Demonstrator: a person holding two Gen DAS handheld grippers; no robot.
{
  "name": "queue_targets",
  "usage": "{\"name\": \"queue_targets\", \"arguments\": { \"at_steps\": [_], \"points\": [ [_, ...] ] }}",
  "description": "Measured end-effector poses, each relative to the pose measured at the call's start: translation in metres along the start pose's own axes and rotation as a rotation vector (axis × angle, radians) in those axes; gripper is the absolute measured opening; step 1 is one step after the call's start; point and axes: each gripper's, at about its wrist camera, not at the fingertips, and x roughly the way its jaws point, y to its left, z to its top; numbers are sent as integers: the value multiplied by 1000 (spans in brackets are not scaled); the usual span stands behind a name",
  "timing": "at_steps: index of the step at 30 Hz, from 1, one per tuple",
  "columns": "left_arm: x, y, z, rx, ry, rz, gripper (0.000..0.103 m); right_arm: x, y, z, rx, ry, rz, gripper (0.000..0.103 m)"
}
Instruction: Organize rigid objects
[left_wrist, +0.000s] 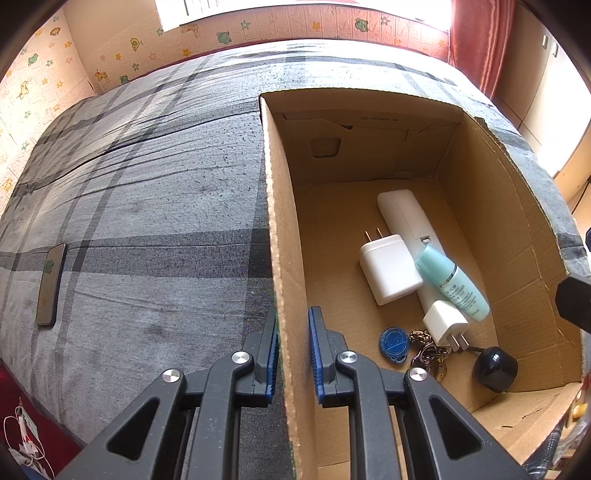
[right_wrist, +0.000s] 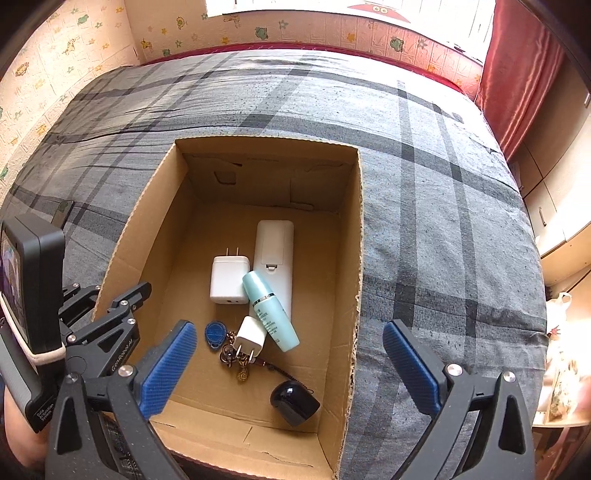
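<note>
1. The left hand-held gripper (left_wrist: 293, 354) clamps the left wall of the open brown cardboard box (left_wrist: 284, 258); the right hand-held gripper (right_wrist: 290, 363) hangs wide apart and empty above it.
2. The box sits on a grey plaid bed (right_wrist: 443, 221).
3. Inside lie a white remote (right_wrist: 274, 251), a white charger block (right_wrist: 229, 280), a teal bottle (right_wrist: 271, 314), a black round lump (right_wrist: 294, 402).

A bed (right_wrist: 443, 221) (spread with a grey plaid cover) is carrying an open cardboard box (right_wrist: 354, 258), while a dark phone (left_wrist: 51, 284) is lying flat well apart from it.
</note>
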Motion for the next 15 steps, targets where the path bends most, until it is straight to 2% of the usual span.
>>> {"name": "queue_targets", "arguments": {
  "at_steps": [2, 4, 6, 7, 11, 13, 15],
  "points": [
    [-6, -1, 1, 7, -15, 20, 20, -3, -4, -2, 11, -2, 12, 103],
    [-16, -1, 2, -3, -38, 33, 35, -6, -7, -5, 19, -6, 17, 103],
    [-27, 1, 2, -19, -60, 41, 44, -10, -10, -9, 28, -9, 19, 103],
    [-32, 2, 2, -23, -69, 42, 53, -12, -11, -10, 32, -13, 23, 103],
    [-55, -2, 0, -17, -96, 31, 60, -25, -15, -16, 41, -38, 30, 103],
    [-67, -5, -4, -17, -114, 20, 80, -31, -15, -19, 40, -48, 34, 103],
    [-79, -9, -6, -14, -136, 14, 89, -39, -16, -22, 41, -62, 34, 103]
  ]
}}
